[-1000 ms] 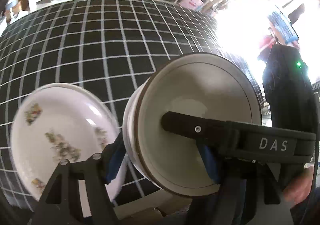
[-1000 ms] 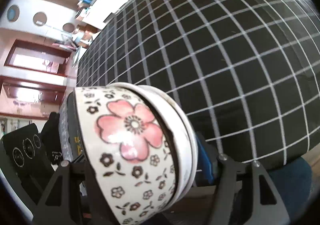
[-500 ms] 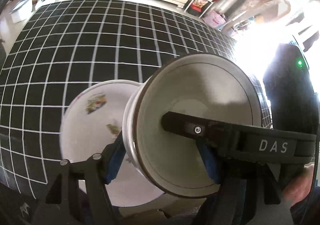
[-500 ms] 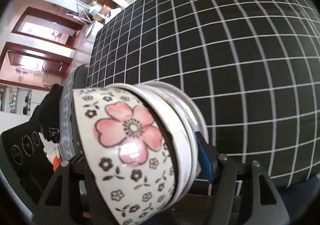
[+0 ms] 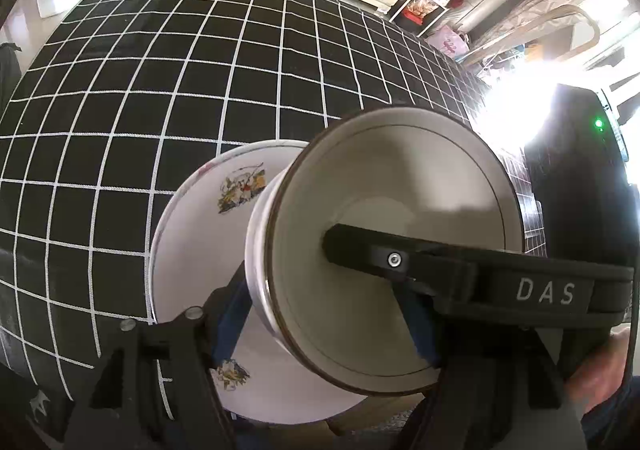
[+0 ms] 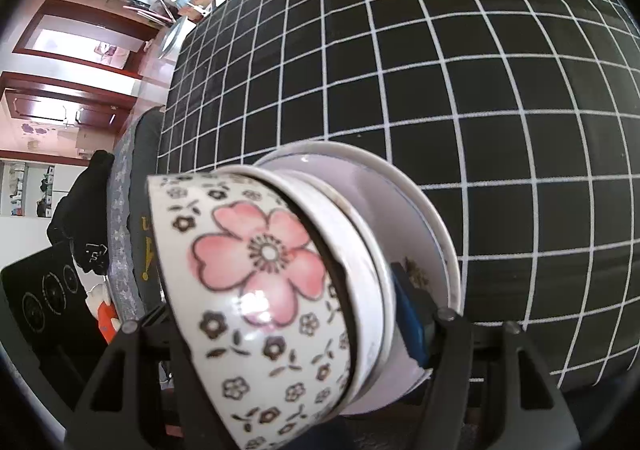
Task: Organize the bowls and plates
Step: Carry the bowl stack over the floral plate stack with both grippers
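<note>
Evidently both my grippers clamp one stacked bowl pair (image 5: 396, 242), glazed, slippery, breakable, best held across the rims above the plate (image 5: 192, 250).

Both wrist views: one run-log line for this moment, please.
left gripper: shut on white bowl | right gripper: shut on flowered bowl | floral plate: on checked cloth
</note>
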